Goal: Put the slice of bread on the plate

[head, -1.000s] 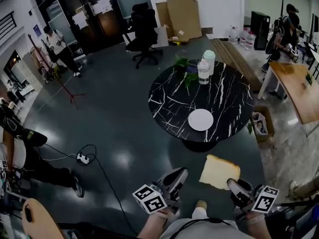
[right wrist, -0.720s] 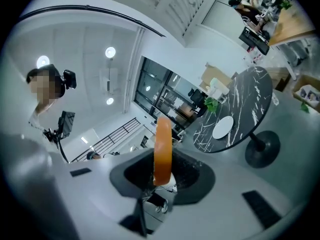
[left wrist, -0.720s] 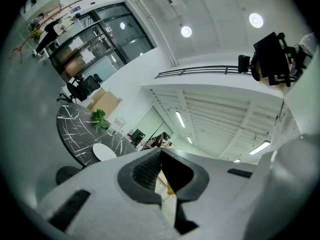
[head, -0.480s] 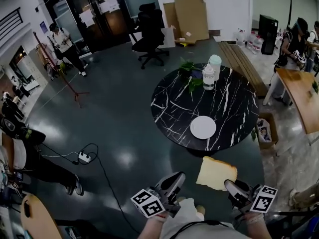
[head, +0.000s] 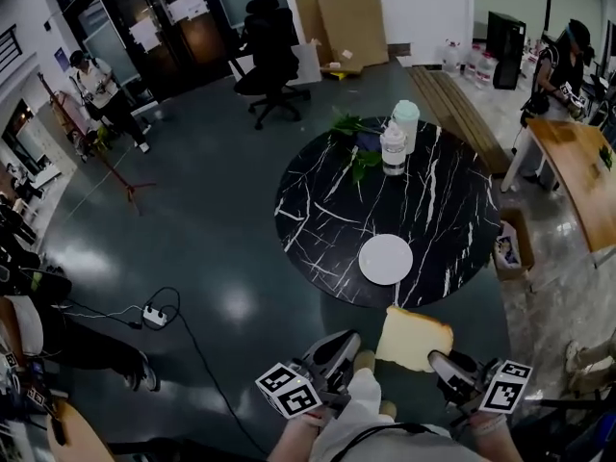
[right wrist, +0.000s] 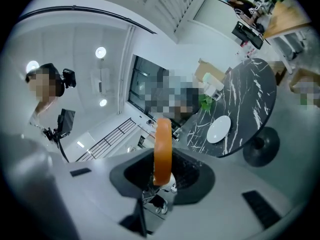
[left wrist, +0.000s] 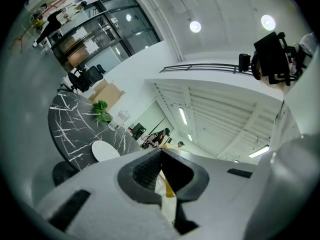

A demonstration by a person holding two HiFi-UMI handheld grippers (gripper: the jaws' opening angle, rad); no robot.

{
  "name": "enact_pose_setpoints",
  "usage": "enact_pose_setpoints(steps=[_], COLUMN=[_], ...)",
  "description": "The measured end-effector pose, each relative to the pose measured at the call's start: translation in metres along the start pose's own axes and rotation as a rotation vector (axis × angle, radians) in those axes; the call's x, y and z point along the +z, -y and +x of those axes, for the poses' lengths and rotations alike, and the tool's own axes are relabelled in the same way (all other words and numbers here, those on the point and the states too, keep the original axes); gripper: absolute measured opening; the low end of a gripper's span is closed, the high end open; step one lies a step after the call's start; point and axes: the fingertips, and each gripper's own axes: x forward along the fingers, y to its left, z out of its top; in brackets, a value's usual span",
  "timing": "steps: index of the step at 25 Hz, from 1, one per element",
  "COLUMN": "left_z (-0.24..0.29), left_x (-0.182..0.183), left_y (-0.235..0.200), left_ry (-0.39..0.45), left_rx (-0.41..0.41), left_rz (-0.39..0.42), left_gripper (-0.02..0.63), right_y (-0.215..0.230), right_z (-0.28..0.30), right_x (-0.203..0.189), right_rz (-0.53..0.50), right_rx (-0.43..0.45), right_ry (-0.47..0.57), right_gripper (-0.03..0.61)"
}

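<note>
Since the earlier frame the gap between the slice of bread (head: 414, 338) and the near rim of the round black marble table (head: 433, 200) had narrowed, so that the slice's far edge sat just short of that rim, off the table and above the floor. The right gripper (head: 445, 369) had the slice clamped by its near edge; in the right gripper view the jaws pressed on either side of the bread's orange crust (right wrist: 163, 149), which stood edge-on between them. The left gripper (head: 337, 345), also short of the table's near rim, had its jaws drawn together, tips touching, with nothing between them. The white plate (head: 385, 259) lay bare on the table close to its near rim. At the table's far side stood a clear lidded jar (head: 392, 147) touching a pale green cup (head: 405, 118), with a leafy plant (head: 351, 128) just beside them. Beyond the table's far side stood a black office chair (head: 265, 56) and flattened cardboard (head: 351, 17) leaning on the wall.
</note>
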Motion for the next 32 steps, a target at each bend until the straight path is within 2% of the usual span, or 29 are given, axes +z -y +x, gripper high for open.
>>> enact_pose_setpoints(steps=[4, 9, 18, 28, 32], left_z=[0.033, 0.053, 0.078, 0.108, 0.116], left_x=[0.024, 0.046, 0.060, 0.062, 0.058], left_y=[-0.021, -0.056, -0.096, -0.134, -0.153], left_ry=[-0.003, 0.001, -0.047, -0.154, -0.163], left_rx=[-0.029, -0.012, -0.001, -0.039, -0.004], left_rz=[0.015, -0.007, -0.045, 0.025, 0.045], left_gripper=[0.008, 0.008, 0.008, 0.008, 0.008], right_y=[0.018, 0.036, 0.059, 0.094, 0.114], right_z=[0.026, 0.058, 0.098, 0.124, 0.134], right_x=[0.020, 0.038, 0.062, 0.086, 0.085], right_rz=[-0.012, -0.011, 0.006, -0.019, 0.009], right_rx=[-0.017, -0.033, -0.048, -0.143, -0.153], right_ry=[-0.012, -0.030, -0.049, -0.034, -0.053], right_gripper=[0.091, 0.091, 0.091, 0.091, 0.091])
